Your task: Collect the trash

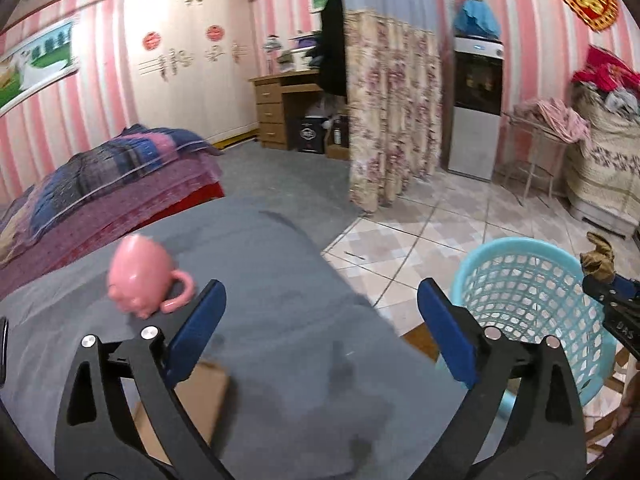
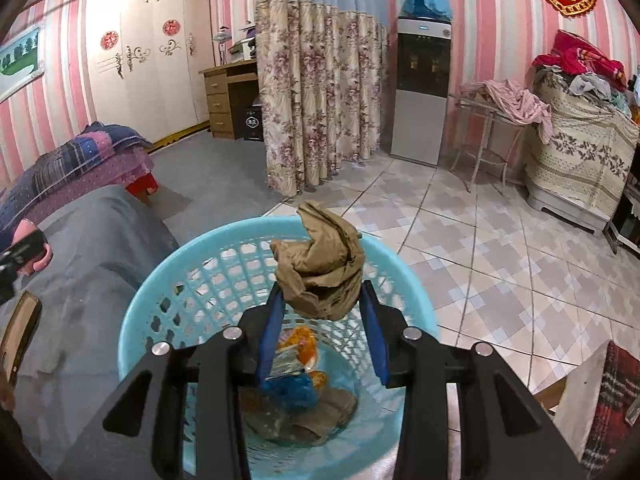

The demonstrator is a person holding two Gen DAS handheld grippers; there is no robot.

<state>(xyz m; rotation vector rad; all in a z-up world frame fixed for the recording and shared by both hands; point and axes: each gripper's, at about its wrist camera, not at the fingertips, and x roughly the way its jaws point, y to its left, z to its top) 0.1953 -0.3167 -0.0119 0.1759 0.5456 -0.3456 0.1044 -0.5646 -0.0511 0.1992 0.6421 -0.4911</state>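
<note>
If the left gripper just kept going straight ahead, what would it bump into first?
Probably the grey cloth-covered table: the open left gripper points slightly downward over it with nothing between its fingers. The pink mug sits left of that line.

Glossy plastic basket [image 2: 168,280], crumpled brown paper [image 2: 320,268], matt grey cloth [image 1: 260,280].

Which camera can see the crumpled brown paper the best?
The right wrist view. There the brown paper fills the middle, pinched by the right gripper above the blue basket. The left wrist view shows only a small bit of it at the far right edge, beside the basket.
</note>
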